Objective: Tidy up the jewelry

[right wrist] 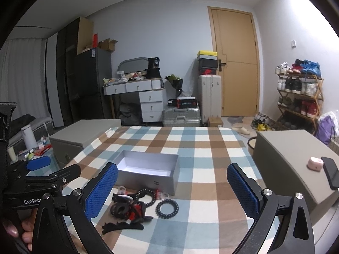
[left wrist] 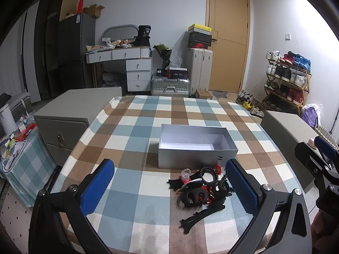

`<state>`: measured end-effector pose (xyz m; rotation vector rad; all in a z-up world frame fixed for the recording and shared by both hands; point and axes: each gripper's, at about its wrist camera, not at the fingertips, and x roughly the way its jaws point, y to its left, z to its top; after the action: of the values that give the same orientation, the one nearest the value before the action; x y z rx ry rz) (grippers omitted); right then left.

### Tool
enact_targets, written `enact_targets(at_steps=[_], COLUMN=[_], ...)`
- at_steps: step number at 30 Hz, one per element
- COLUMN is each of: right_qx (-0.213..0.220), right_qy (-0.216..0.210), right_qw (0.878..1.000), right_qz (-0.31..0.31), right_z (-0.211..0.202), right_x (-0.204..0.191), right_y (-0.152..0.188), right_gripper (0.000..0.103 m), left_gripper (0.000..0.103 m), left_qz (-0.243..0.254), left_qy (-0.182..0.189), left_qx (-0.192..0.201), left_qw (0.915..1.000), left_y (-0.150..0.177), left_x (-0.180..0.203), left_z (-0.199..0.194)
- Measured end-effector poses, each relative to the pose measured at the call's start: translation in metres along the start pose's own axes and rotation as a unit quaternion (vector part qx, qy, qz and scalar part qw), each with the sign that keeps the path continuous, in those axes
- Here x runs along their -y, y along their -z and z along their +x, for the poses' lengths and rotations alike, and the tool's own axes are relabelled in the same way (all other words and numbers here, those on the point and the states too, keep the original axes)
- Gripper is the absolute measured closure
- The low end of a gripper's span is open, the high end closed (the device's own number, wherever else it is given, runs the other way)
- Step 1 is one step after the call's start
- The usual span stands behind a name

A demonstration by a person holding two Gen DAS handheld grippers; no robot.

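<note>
A heap of black and red hair clips and coil ties [left wrist: 201, 188] lies on the checked tablecloth, just in front of an open grey box [left wrist: 197, 148] whose inside shows nothing. My left gripper [left wrist: 169, 190] hovers open above the heap, its blue pads wide apart. In the right wrist view the same heap [right wrist: 131, 207] sits lower left, with one black coil tie [right wrist: 167, 208] lying apart to its right, and the box [right wrist: 148, 173] behind. My right gripper [right wrist: 171, 192] is open, above the table to the right of the heap. Nothing is held.
Grey cabinets [left wrist: 70, 116] [right wrist: 292, 165] stand at the table's left and right sides; the right one carries a pink case [right wrist: 315, 163] and a black phone [right wrist: 331, 174]. The left gripper's body [right wrist: 38, 182] shows at the right view's left edge, with a hand below it.
</note>
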<state>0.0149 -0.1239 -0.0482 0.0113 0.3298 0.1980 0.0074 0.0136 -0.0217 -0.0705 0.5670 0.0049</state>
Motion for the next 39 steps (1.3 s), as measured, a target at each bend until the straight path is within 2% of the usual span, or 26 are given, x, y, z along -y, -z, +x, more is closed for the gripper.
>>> enact_targets(at_steps=[8,14,24,26,29,39], right_qx=[-0.024,-0.062,-0.144,-0.159,-0.178,-0.195], right_qy=[-0.038,-0.077,-0.155,-0.165,-0.176,-0.201], right_qw=[0.999,0.995,0.977,0.973,0.967,0.960], right_qz=[-0.008,-0.005,0.018,0.024,0.034,0.025], right_z=[0.016,0.042,0.094,0.102,0.111,0.123], right_x=[-0.003,-0.006,-0.013,-0.013,-0.015,-0.020], right_y=[0.016,0.034,0.064,0.068,0.074,0.081], right_gripper=[0.000,0.000,0.002,0.010,0.016,0.045], left_gripper=[0.001,0.001,0.001,0.001,0.001,0.001], left_qz=[-0.004,0.001,0.011,0.008,-0.004,0.004], left_qy=[0.002,0.008,0.013,0.020,0.030,0.025], left_qx=[-0.032,-0.059,-0.094,-0.102,-0.117,-0.129], left_qw=[0.9995,0.9982,0.9954,0.9945,0.9926,0.9913], left_y=[0.020,0.034,0.050,0.051,0.054,0.063], left_x=[-0.015,-0.023,-0.027,-0.027,-0.029,-0.029], left_z=[0.018,0.030,0.047,0.050,0.053,0.056])
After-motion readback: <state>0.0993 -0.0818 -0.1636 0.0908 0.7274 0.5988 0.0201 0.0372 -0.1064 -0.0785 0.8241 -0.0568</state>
